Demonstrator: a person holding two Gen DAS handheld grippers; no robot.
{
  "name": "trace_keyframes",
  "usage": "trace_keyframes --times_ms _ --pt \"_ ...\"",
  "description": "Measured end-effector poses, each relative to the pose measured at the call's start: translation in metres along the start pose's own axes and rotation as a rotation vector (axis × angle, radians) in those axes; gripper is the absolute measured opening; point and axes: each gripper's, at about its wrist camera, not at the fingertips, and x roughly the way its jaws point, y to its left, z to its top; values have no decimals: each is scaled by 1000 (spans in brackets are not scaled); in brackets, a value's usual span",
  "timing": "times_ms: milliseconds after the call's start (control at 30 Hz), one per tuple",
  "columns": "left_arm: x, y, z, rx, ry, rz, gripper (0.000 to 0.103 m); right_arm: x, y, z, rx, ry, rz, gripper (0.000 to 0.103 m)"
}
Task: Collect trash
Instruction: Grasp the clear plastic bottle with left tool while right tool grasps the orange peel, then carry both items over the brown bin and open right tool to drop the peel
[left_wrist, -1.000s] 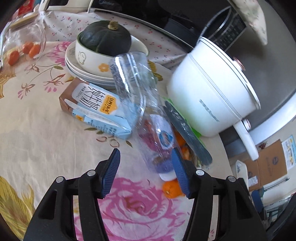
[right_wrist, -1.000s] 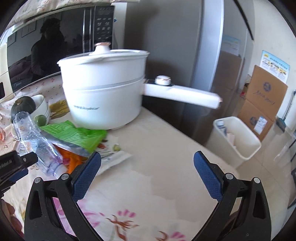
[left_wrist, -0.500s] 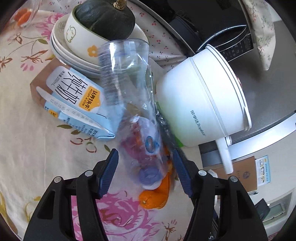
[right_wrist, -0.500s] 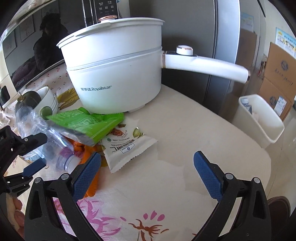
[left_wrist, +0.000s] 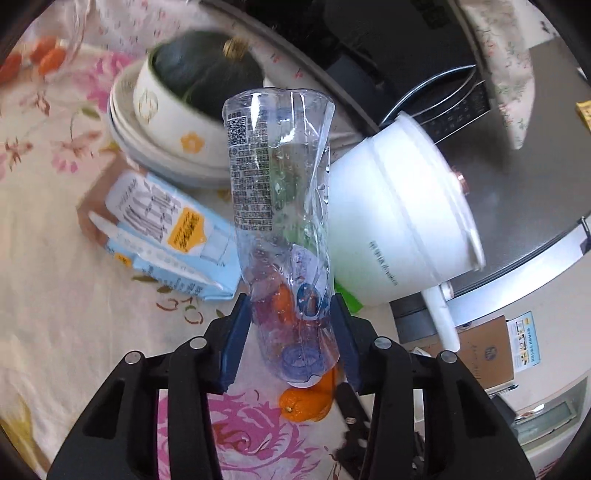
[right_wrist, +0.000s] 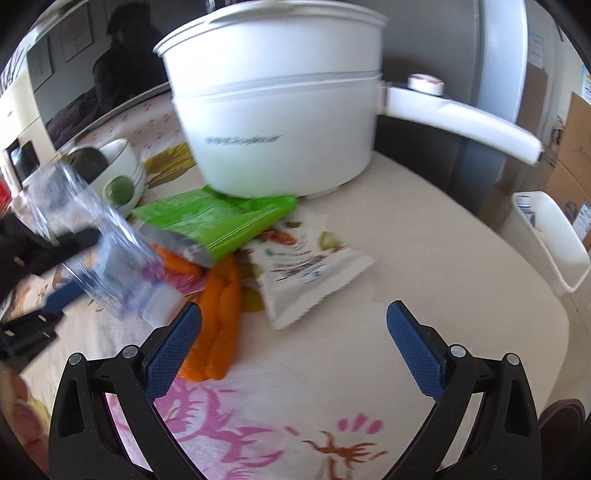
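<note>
Our left gripper (left_wrist: 291, 325) has just closed its jaws onto the empty plastic bottle (left_wrist: 280, 206), lifting it off the floral tablecloth (left_wrist: 55, 277); our right gripper (right_wrist: 293, 332) gapes empty above the snack wrappers (right_wrist: 306, 273), so binning comes next.

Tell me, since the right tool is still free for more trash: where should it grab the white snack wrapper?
Probably the white snack wrapper's serrated near end, which lies bare on the tablecloth facing the open right tool. Come from the near side, low and tilted down; its far end is tucked under the green bag beside the orange peel.
</note>
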Motion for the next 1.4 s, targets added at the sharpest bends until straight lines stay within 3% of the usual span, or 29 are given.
trace_keyframes --times_ms 167,267,333,367,433,667,867,1167,1400 --pt "-61 -21 10 105 -147 6 44 8 22 -1 -22 23 56 96" --pt "-87 -26 8 134 -189 0 45 17 34 -2 -21 40 80 95" --pt "-100 -23 7 147 -200 8 45 23 39 -4 -16 55 87 66" --pt "-104 -21 6 152 -195 17 45 25 42 -5 -29 48 57 58" --pt "-105 -15 4 151 -180 34 45 24 43 -3 -23 45 94 32" --pt "-99 -4 -5 147 -129 90 45 18 34 -9 48 85 237 28" --pt "-97 -17 -21 192 -109 94 45 -8 26 -13 73 66 308 28" --pt "-86 -41 -42 235 -69 60 45 -61 6 -19 -11 -20 213 28" --pt "-73 -64 -61 284 -41 33 45 -84 -30 -18 28 -42 193 28"
